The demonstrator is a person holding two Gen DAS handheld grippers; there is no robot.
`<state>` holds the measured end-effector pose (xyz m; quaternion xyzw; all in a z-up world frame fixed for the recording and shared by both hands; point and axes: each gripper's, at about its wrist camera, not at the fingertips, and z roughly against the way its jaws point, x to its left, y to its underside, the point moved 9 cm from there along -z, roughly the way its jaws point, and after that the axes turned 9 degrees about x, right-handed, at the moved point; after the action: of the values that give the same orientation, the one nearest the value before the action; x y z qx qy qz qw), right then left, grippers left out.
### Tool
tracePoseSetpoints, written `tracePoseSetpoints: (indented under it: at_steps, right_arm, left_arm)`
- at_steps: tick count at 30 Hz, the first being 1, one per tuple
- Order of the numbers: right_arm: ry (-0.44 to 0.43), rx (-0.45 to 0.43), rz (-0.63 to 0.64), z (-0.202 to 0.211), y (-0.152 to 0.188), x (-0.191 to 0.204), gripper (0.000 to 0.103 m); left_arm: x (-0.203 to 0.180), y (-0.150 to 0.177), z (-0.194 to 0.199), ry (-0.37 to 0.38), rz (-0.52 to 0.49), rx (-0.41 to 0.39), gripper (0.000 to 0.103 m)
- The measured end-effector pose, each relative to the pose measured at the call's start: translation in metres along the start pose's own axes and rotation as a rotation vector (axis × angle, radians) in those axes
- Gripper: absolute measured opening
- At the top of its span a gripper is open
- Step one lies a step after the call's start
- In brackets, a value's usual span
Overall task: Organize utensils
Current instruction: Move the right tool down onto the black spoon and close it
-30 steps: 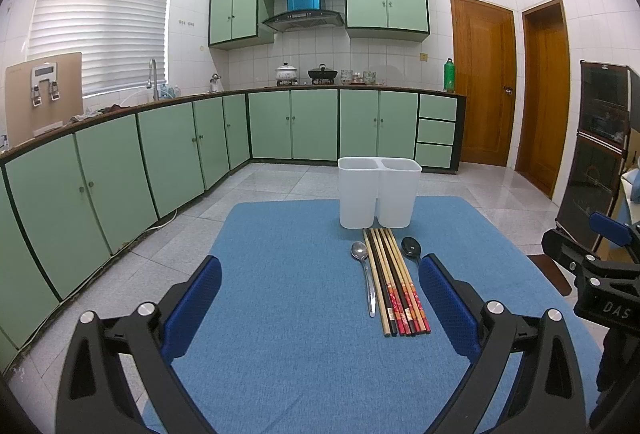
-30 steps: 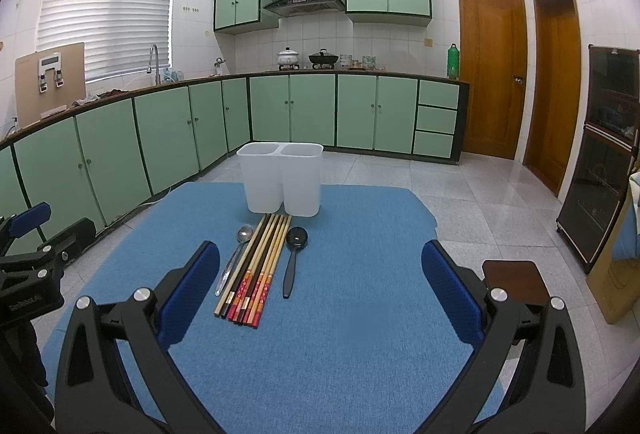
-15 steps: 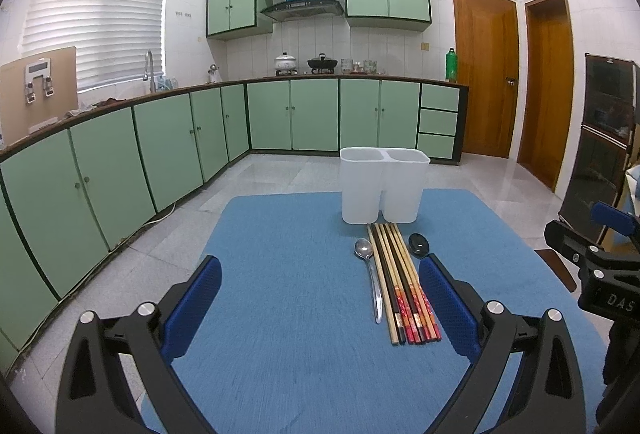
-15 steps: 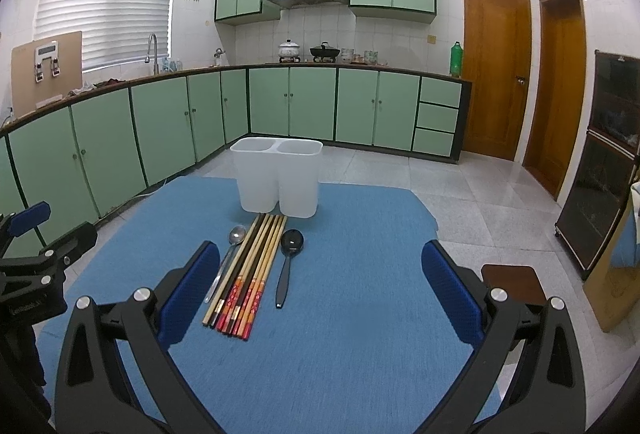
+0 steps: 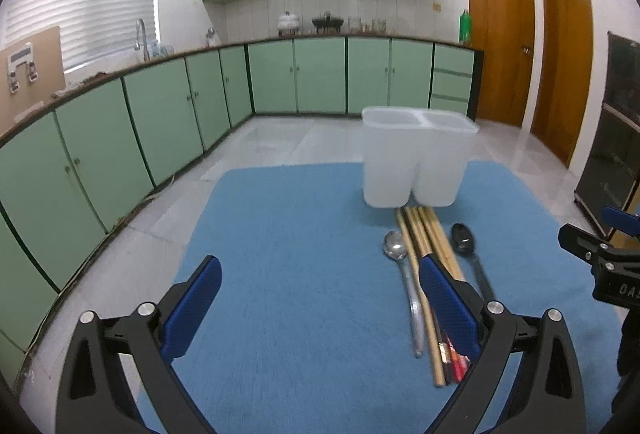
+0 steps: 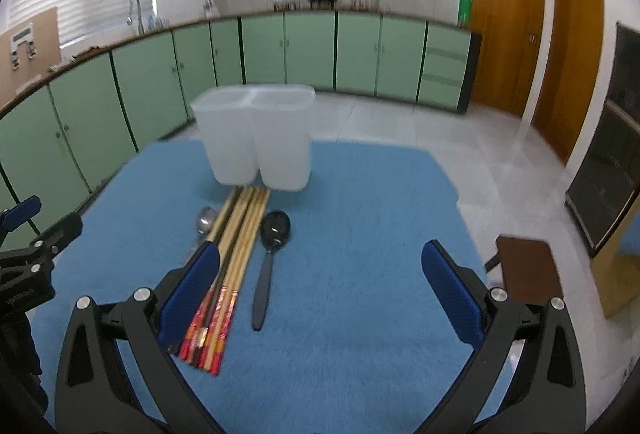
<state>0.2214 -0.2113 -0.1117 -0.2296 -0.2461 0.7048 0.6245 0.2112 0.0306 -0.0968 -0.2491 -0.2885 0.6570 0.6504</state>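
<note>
A blue mat (image 5: 288,274) carries a white two-compartment utensil holder (image 5: 416,161) at its far side. Just in front of it lie a bundle of chopsticks (image 6: 236,246), flanked by a metal spoon (image 5: 404,274) on the left and a black spoon (image 6: 270,258) on the right. The left gripper (image 5: 320,298) and right gripper (image 6: 320,286) both hover spread wide, gripping nothing. Only the right wrist view shows the chopsticks' red patterned ends and a brown stool (image 6: 528,270) beside the mat.
</note>
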Motion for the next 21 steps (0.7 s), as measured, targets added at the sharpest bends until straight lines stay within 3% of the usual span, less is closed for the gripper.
tracePoseSetpoints:
  at_steps: [8, 14, 21]
  right_arm:
    - [-0.052, 0.152, 0.002, -0.069, -0.003, 0.014, 0.093]
    - [-0.110, 0.234, -0.006, -0.103, -0.004, 0.041, 0.076]
    - [-0.120, 0.257, -0.034, -0.118, -0.011, 0.052, 0.053]
  left_arm:
    - [0.002, -0.001, -0.053, -0.015, 0.002, 0.099, 0.097]
    - [0.008, 0.004, -0.075, -0.015, 0.016, 0.136, 0.097]
    - [0.011, 0.003, -0.088, -0.005, 0.018, 0.155, 0.097]
